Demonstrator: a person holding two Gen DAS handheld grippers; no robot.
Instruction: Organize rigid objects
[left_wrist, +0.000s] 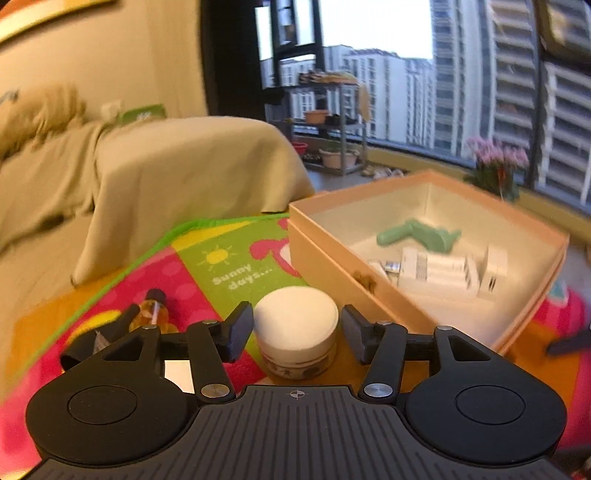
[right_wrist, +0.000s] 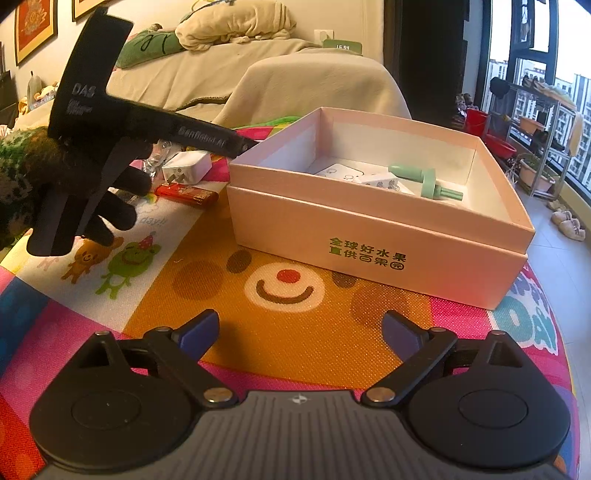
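Observation:
In the left wrist view a white round jar (left_wrist: 295, 332) stands on the colourful mat (left_wrist: 229, 269). It sits between the fingers of my left gripper (left_wrist: 297, 328), whose pads flank it closely without visibly pressing. A pink open box (left_wrist: 369, 273) lies just right of the jar and holds a green tool (left_wrist: 417, 236) and white chargers (left_wrist: 443, 273). My right gripper (right_wrist: 299, 325) hangs wide open over the mat in front of the box (right_wrist: 369, 236), with nothing between its fingers. The green tool (right_wrist: 424, 181) shows inside the box.
A small amber bottle (left_wrist: 153, 310) lies left of the jar. A white plug (right_wrist: 184, 166) and a red lighter (right_wrist: 184, 194) lie left of the box, behind a gloved hand (right_wrist: 122, 199). A covered sofa (left_wrist: 166, 166) stands beyond the mat, with windows and a plant rack (right_wrist: 535, 122) to the right.

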